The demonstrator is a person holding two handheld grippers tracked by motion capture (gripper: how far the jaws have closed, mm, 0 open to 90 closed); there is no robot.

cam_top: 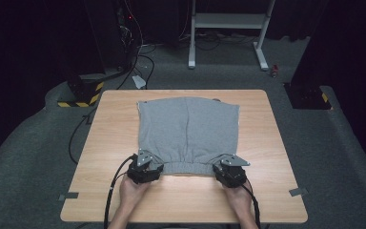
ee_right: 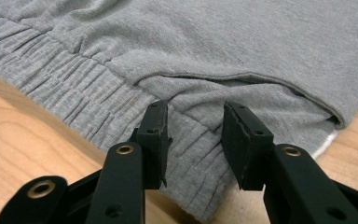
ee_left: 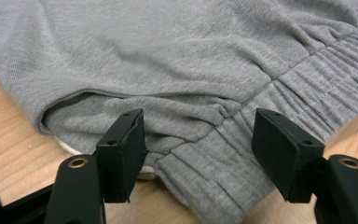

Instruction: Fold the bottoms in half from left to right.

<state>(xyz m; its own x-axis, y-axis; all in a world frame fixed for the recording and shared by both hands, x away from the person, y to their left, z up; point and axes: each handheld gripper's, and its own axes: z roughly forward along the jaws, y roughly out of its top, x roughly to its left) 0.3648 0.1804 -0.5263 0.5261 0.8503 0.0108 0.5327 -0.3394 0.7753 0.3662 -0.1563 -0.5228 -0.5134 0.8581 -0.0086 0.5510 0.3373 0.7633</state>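
Resting on your pale wooden worktop [cam_top: 105, 143], ringed by grey carpet and dark room, the grey shorts [cam_top: 188, 131] lie flat, waistband toward you at 6 o'clock, legs toward 12. Your left claw [cam_top: 148, 168] and right claw [cam_top: 226, 171] straddle the waistband corners, jaws apart, unclamped.

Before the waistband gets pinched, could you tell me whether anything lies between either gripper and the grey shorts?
Nothing visible does. The left gripper and right gripper each have open jaws straddling the waistband corners of the grey shorts, with fabric right between them. The table around the shorts is bare.
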